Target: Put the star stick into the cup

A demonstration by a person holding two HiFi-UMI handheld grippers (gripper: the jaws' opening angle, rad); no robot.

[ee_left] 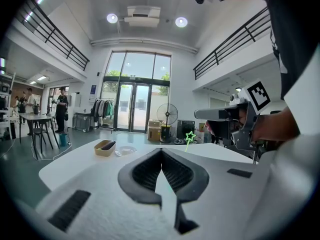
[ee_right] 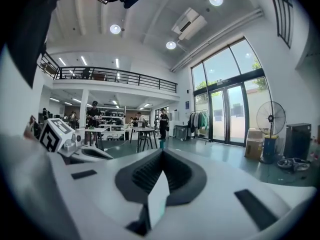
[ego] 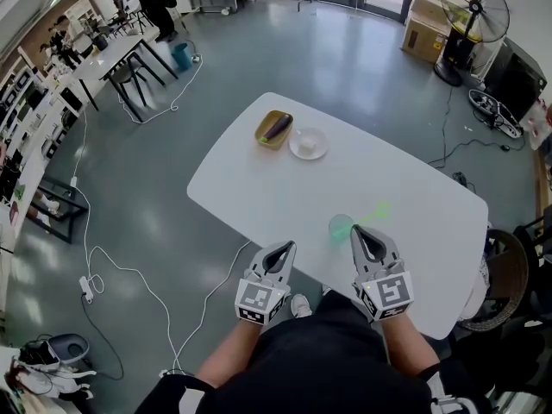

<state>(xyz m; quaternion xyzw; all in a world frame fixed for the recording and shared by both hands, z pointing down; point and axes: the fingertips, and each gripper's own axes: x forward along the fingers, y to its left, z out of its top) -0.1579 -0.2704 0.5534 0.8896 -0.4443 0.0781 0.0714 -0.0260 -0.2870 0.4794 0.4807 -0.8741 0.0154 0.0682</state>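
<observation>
A pale green translucent cup (ego: 341, 226) stands near the front edge of the white table (ego: 285, 197). The green star stick (ego: 375, 211) slants up out of it toward the far right. In the left gripper view its star (ee_left: 190, 136) stands above the table edge, and the cup is hidden there. My right gripper (ego: 363, 232) is just right of the cup, shut with nothing between its jaws. My left gripper (ego: 282, 247) sits to the cup's left, also shut and empty. Each gripper's own view shows its jaws met at the tips (ee_left: 161, 152) (ee_right: 162, 152).
At the table's far side lie a yellow tray (ego: 266, 135) holding a dark long object and a white plate (ego: 308, 143). The table's front edge runs just under both grippers. On the floor are a fan (ego: 470, 15), a cardboard box (ego: 425, 26) and cables (ego: 129, 274).
</observation>
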